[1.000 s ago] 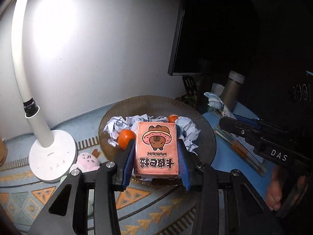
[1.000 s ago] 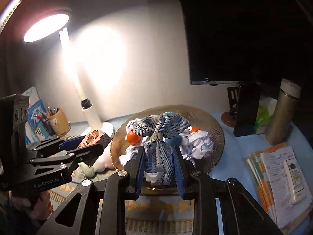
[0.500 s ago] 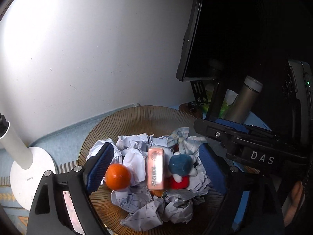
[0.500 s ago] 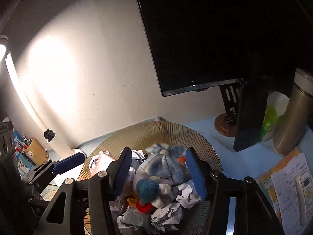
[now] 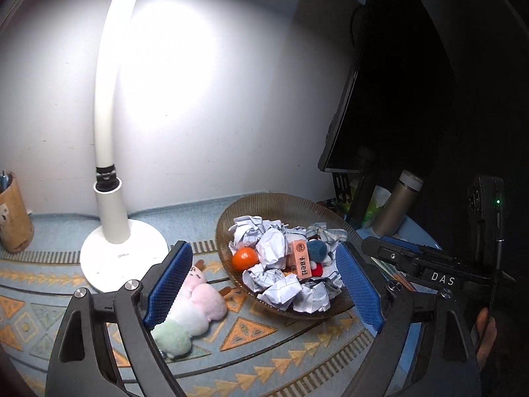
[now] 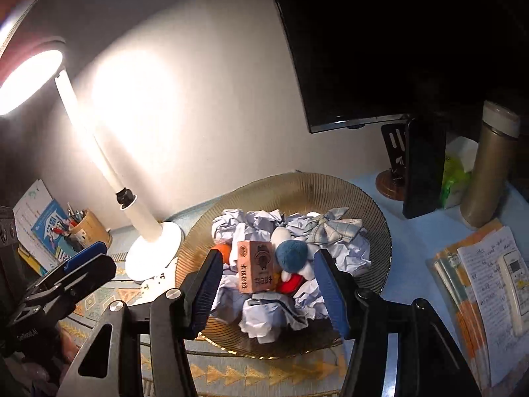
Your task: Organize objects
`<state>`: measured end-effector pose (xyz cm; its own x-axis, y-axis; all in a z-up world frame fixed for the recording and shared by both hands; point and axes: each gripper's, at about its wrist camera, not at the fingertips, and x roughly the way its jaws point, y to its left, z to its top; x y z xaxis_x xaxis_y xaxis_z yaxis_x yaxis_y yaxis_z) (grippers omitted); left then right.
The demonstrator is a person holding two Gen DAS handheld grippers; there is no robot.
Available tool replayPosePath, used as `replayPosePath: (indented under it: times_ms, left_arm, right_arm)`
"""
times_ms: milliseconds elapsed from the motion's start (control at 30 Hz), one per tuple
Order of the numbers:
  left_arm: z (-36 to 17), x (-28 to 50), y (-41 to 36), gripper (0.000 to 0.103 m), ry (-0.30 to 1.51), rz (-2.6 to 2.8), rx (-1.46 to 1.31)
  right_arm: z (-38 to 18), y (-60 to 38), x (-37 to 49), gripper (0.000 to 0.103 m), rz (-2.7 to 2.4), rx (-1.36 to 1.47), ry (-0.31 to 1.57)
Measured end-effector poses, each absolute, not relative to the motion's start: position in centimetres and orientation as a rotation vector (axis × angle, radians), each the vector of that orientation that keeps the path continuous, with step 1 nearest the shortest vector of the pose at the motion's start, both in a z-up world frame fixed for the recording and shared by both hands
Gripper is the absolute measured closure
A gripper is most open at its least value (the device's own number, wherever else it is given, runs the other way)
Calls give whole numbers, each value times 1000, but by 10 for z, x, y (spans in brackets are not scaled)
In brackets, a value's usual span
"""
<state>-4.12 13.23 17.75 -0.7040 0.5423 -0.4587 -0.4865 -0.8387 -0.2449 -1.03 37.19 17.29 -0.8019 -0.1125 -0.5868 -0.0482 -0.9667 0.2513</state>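
Left wrist view: left gripper and right gripper hovering with jaws wide apart and empty, pink card box, plaid cloth and orange gathered in the ribbed bowl, plush skewer left on the desk beside it.

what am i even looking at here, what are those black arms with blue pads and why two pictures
Those are two handheld tools, each ending in a gripper, with a wide-angle camera looking along its fingers. One picture comes from the left gripper, the other from the right gripper. Both are open and hold nothing. Ahead sits a brown ribbed bowl on a patterned mat, filled with crumpled paper, an orange, a pink card box, a plaid cloth bow and a blue plush toy. A pastel plush lies outside, beside the white lamp.
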Motion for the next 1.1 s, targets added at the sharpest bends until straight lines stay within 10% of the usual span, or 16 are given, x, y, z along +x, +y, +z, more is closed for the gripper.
replayPosePath:
  times_ms: [1100]
  left_arm:
    - [46, -4, 25, 14, -119, 2754, -1050]
  right_arm:
    - [43, 248, 21, 44, -2895, 1226, -11]
